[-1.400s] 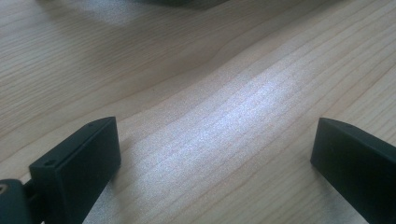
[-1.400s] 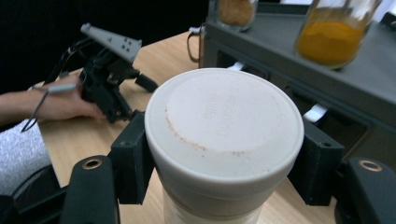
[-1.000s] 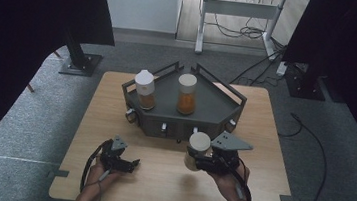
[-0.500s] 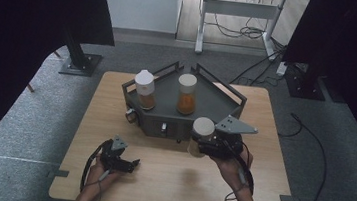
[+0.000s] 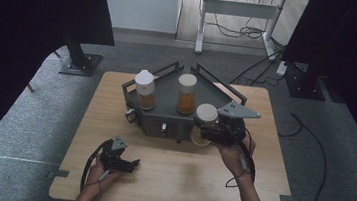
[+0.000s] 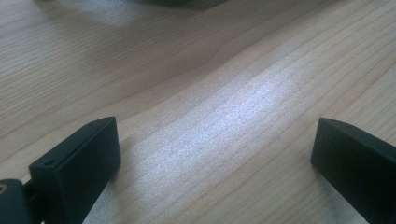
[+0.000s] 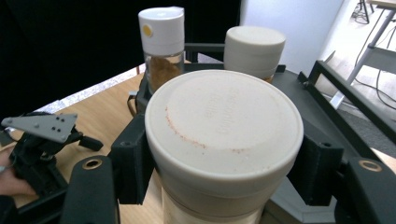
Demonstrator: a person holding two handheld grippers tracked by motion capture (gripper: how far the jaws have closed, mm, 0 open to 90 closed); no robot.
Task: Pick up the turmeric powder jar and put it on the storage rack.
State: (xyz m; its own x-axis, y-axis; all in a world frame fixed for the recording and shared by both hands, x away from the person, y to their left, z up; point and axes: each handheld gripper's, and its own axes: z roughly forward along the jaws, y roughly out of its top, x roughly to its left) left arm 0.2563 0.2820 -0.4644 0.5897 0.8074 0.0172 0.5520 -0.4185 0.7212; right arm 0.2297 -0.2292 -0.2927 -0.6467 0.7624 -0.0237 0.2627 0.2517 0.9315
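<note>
Right gripper point(image 5: 207, 131) has risen toward the dark grey metal rack point(image 5: 164, 121), clenched on a cream-lidded round jar point(image 5: 206, 117); two spice jars point(image 5: 187, 93) stand at eleven o'clock.

Left gripper point(image 5: 132, 165) rests released.

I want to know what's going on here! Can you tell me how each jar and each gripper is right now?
Held jar: lid on, upright, clamped off the table.
Right gripper: shut on the held jar, beside the rack's front edge.
Left gripper: open, nothing between its jaws, low over the table.
White-capped jar: capped, upright on the rack.
Beige-lidded jar: lid on, upright on the rack.
</note>
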